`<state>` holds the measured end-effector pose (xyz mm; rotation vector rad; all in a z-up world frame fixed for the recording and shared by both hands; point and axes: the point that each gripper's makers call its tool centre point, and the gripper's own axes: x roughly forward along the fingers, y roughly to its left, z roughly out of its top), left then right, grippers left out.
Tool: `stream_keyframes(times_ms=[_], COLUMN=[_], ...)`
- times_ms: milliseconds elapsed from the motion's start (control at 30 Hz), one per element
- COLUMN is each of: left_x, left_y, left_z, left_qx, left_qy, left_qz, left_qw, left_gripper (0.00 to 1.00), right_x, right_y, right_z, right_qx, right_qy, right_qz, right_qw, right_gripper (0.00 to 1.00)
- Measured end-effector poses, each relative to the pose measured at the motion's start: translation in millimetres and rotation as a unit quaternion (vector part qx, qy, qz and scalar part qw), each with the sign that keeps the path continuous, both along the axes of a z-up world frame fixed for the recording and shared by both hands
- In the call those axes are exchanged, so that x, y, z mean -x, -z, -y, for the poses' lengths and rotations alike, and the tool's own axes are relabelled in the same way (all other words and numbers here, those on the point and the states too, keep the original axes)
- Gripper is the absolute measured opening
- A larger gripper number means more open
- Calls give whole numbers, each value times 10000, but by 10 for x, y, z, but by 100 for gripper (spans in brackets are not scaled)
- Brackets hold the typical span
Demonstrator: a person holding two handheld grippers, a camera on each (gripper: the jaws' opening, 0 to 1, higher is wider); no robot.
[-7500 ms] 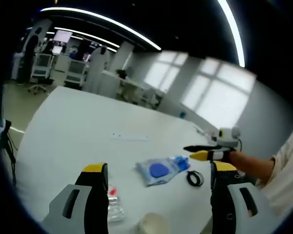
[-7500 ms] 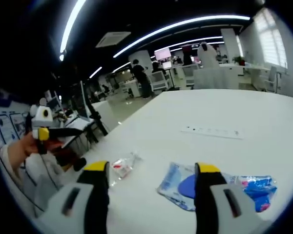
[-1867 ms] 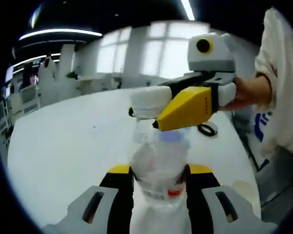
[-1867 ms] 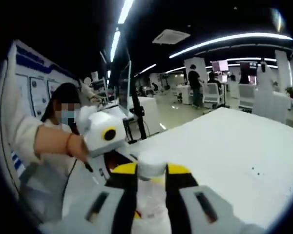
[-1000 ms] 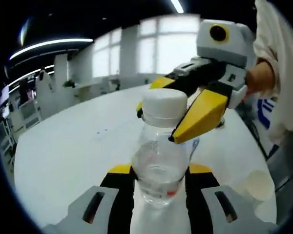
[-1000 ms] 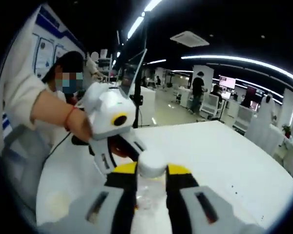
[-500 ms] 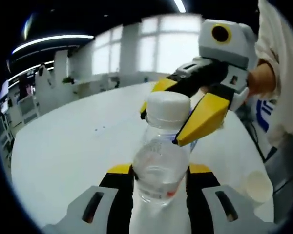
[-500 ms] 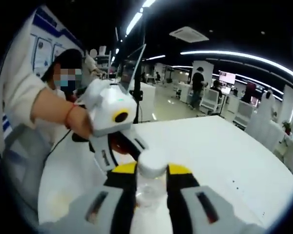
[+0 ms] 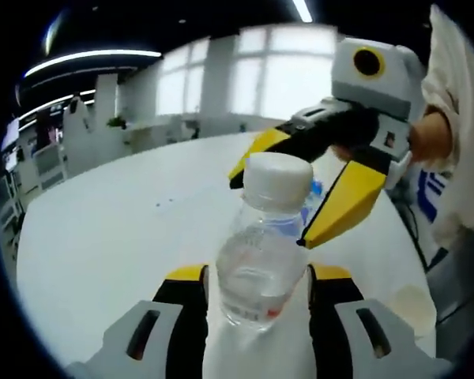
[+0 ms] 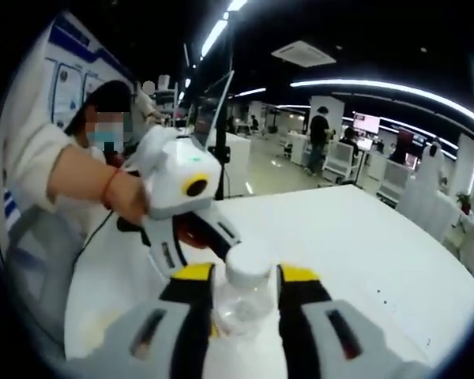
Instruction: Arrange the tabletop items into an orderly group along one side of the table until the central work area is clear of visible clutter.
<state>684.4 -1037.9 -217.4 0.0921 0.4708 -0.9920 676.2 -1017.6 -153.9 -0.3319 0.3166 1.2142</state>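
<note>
Item one: a clear plastic bottle (image 9: 261, 264) with a white cap (image 9: 278, 175), held off the white table (image 9: 103, 237) and leaning to the right in the left gripper view. We see a little water and a touch of red label low on its body.

Item two: the left gripper (image 9: 258, 276). Its yellow-tipped jaws stand either side of the bottle's lower body; a thin gap shows on each side, so we cannot tell whether they have hold of it.

Item three: the right gripper (image 9: 296, 197), entering the left gripper view from the right, in a person's hand (image 9: 430, 138). Its jaws are spread wide about the cap, one behind it and one to its right, neither touching. In the right gripper view we note the same: the cap (image 10: 247, 264) between parted jaws, with clearance on both sides.

Item four: a paper cup (image 9: 411, 304) on the table, near the right edge.
</note>
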Motion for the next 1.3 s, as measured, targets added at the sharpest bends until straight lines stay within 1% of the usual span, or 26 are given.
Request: stream_keyframes(times_ms=[67,200,333,533,700,933,1233,1300], left_x=[11,12,24,58,105,177,282,316], left_y=[-8,-33,-37,-74,-114,-196,-360,-389], left_z=[-6,-26,-50,-73,-102,-182,-257,-272], left_qx=[1,25,36,41,31,74,142,166], left_qy=[-6,-70,-148,-205,-263,-440,-625,-672], left_qz=[-2,-38,-122,-155,-190,-264,-251,-272], left_qw=[10000,10000,9998,9997,9995,9987,9976,9972], left_gripper=[48,50,53,56,59,64,69,70], right_x=[-18,-29,-32,-42,-59,-57,-17,-7], right_y=[3,-2,5,6,-15,-18,12,2], right_z=[6,20,33,77,132,244,414,452], right_qx=[-16,-61,-67,-118,-183,-183,-153,-147], right_qy=[43,105,145,235,348,498,673,699], right_qz=[-32,-136,-187,-299,-421,-592,-781,-765], right_qw=[10000,9998,9997,9992,9983,9968,9946,9945], right_gripper=[36,38,42,48,53,61,63,64])
